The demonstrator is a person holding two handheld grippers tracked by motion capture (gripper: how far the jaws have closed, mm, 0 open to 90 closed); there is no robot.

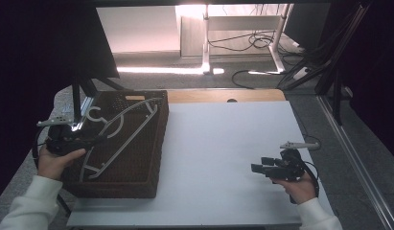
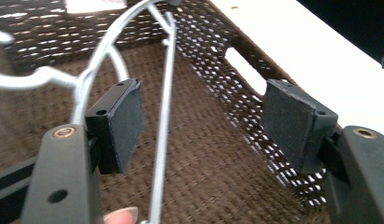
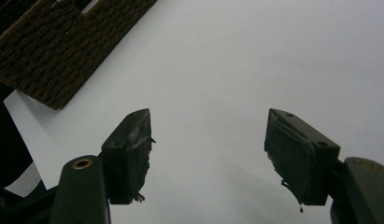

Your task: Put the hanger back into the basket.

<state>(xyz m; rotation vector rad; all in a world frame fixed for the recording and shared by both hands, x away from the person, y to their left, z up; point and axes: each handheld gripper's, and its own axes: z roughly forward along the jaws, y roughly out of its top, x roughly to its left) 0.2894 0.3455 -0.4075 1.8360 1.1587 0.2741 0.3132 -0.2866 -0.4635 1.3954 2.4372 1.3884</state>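
Note:
A brown woven basket [image 1: 162, 139] stands on the left part of the white table [image 1: 223, 143]. A pale metal clothes hanger [image 1: 122, 127] lies flat inside it. My left gripper [image 1: 98, 140] reaches in over the basket's left rim, open. In the left gripper view the hanger's straight bar [image 2: 165, 107] runs up between the wide-apart jaws of my left gripper [image 2: 203, 119], close to the left pad [image 2: 129, 121], and neither pad presses on it. My right gripper [image 1: 258, 164] hovers over bare table at the right, open with nothing between its fingers [image 3: 208, 140].
The basket's corner [image 3: 54, 51] lies far ahead-left of the right gripper. A wooden strip [image 1: 223, 96] borders the table's far edge. Black stand legs [image 1: 79, 96] rise behind the basket. Cables [image 1: 261, 43] and desk legs lie on the floor beyond.

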